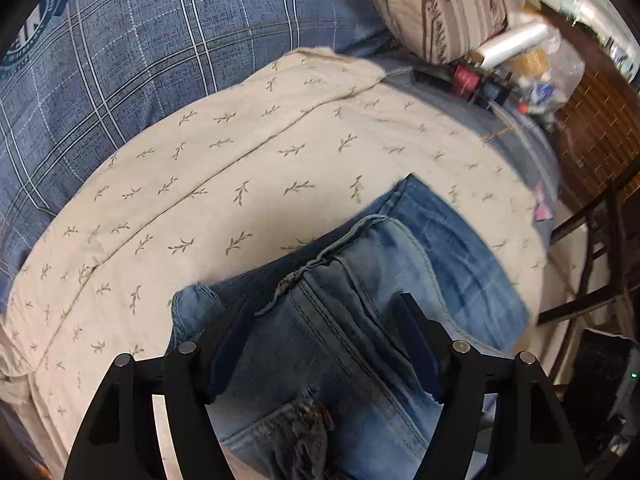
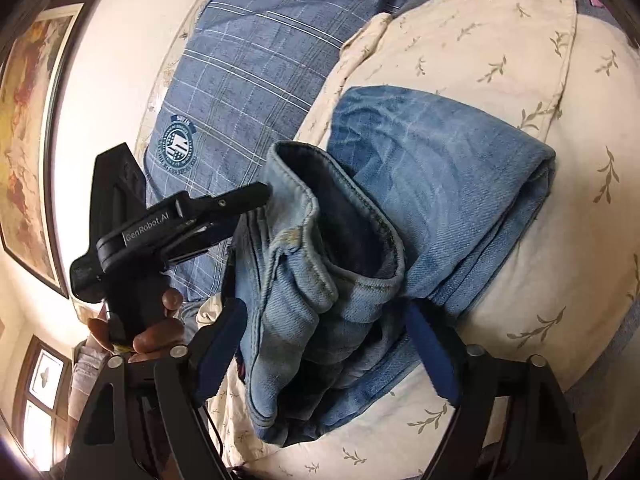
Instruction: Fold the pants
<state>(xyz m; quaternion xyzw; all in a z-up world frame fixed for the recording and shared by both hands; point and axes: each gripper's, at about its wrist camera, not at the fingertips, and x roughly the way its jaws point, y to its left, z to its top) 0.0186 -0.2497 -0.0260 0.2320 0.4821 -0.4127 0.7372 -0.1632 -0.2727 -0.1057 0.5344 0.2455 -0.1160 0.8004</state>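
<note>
Faded blue jeans [image 1: 360,300] lie folded into a thick bundle on a cream leaf-print sheet [image 1: 240,152]. My left gripper [image 1: 326,308] is open, its blue-padded fingers spread either side of the bundle's seam and frayed tear. In the right wrist view the jeans [image 2: 400,200] show a raised waistband or hem loop standing up from the fold. My right gripper [image 2: 324,316] is open, its fingers straddling the near edge of the bundle. The left gripper [image 2: 168,228], held in a hand, also appears in the right wrist view, left of the jeans.
A blue plaid pillow [image 1: 140,40] and a striped pillow [image 1: 440,4] lie at the bed's head. Bottles and plastic bags [image 1: 520,64] crowd the far side. A dark chair [image 1: 600,248] stands by the bed. A framed picture [image 2: 28,128] hangs on the wall.
</note>
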